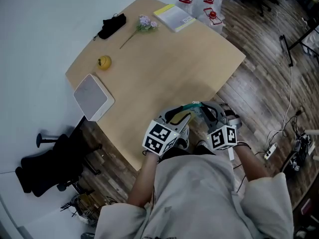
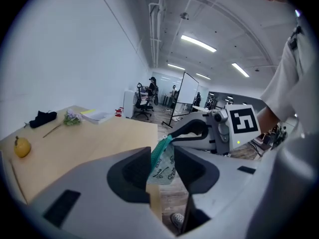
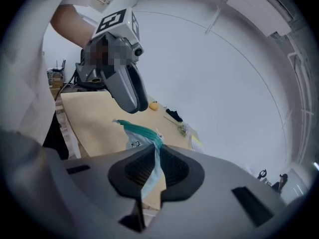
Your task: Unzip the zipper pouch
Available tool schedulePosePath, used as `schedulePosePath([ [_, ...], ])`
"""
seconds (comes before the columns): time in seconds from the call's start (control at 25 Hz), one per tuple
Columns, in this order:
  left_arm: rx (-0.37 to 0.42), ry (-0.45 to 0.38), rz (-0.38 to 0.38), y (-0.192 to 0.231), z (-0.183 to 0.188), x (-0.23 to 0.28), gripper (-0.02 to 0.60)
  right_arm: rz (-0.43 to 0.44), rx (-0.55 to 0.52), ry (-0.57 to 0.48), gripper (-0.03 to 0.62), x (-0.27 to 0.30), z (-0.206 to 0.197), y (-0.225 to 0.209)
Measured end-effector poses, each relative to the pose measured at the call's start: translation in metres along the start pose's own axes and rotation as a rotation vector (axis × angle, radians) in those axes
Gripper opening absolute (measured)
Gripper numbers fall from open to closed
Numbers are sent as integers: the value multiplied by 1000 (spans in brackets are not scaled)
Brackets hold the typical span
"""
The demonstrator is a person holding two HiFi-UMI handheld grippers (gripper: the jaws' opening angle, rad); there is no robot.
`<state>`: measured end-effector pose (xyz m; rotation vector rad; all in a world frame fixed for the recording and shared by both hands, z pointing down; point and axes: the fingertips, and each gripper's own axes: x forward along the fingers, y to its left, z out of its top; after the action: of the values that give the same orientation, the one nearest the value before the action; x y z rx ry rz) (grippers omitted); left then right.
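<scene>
The zipper pouch (image 1: 193, 107) is held in the air at the 5 o'clock edge of the pale wooden surface (image 1: 164, 59), close to the person's body. It spans between both tools, likely so the zip line is taut enough to run. The left gripper (image 2: 162, 154) has its jaws pinched on one end of the thin, limp printed fabric. The right gripper (image 3: 155, 151) has its jaws nearly together, clamped on the other end below the teal zipper band. The ribbed dark pads crumple the soft cloth. Whether the zip has begun to part I cannot tell.
</scene>
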<state>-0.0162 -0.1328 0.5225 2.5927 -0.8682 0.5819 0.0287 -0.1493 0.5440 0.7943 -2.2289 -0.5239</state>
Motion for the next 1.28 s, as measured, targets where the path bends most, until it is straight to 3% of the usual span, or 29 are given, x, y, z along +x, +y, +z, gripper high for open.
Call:
schedulePosePath([
  [0.24,35,-17,-78,-7,12,-3,150,47,-167,-67,41,-12,23,8],
  [0.36,61,30,-131,-12,9,-3,147,67,-235,-94,41,-17,31,12],
  [0.48,89,85,-142,-13,4,-1,135,87,-294,-109,41,-20,34,15],
  [0.64,68,81,-188,-18,7,2,129,106,-363,-111,41,-23,34,16],
  [0.92,97,107,-217,-22,7,10,101,112,-507,-96,41,-24,31,15],
  [1.12,61,93,-268,-26,10,15,79,120,-549,-96,41,-26,27,11],
  [1.28,82,79,-255,-26,13,19,52,122,-547,-94,41,-25,23,8],
])
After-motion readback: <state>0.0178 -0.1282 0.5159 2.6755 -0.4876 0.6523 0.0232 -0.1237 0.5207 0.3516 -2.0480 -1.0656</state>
